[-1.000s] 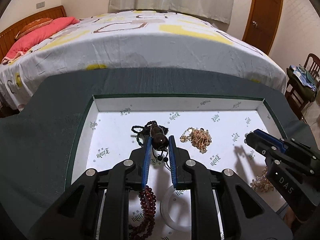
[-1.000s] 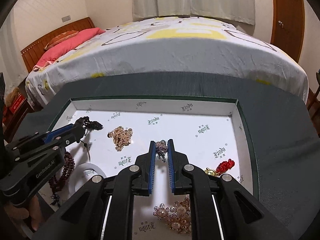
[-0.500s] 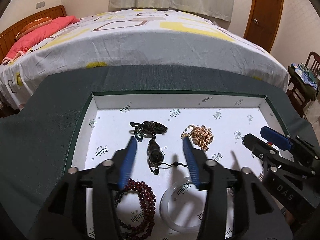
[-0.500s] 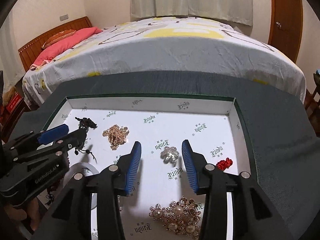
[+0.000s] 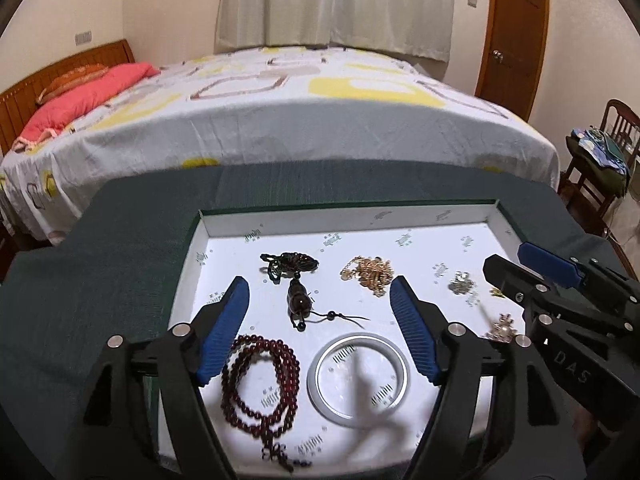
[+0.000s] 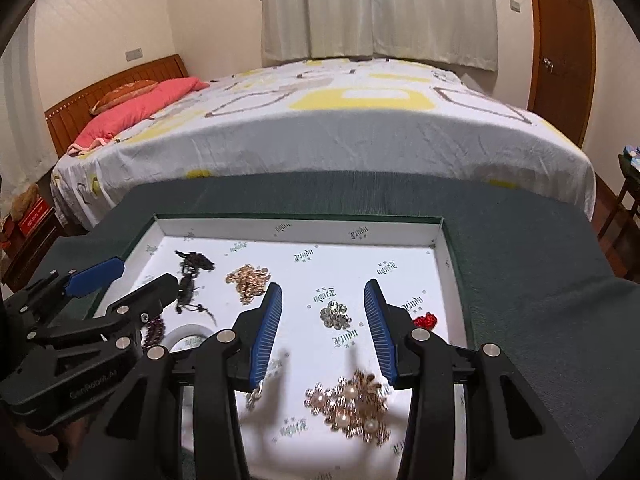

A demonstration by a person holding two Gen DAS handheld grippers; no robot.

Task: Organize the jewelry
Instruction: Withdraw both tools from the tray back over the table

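A shallow white-lined tray (image 5: 348, 217) (image 6: 300, 229) holds the jewelry. In the left wrist view my left gripper (image 5: 320, 286) is open and empty above a black pendant necklace (image 5: 298, 298), with dark red beads (image 5: 262, 384), a white bangle (image 5: 358, 378) and a gold chain (image 5: 370, 272) around it. In the right wrist view my right gripper (image 6: 322, 290) is open and empty above a small silver piece (image 6: 335, 314). A pearl and gold cluster (image 6: 352, 404) lies near, and a red charm (image 6: 426, 320) to the right.
The tray sits on a dark green cloth (image 5: 100, 280). A bed with a white and yellow cover (image 5: 300, 120) stands just behind. A chair with clothes (image 5: 600, 152) is at the right, and a wooden door (image 5: 512, 36) beyond.
Both grippers opened and drew back and up. The left let go of the black pendant necklace, the right let go of the silver piece; both now lie in the tray.
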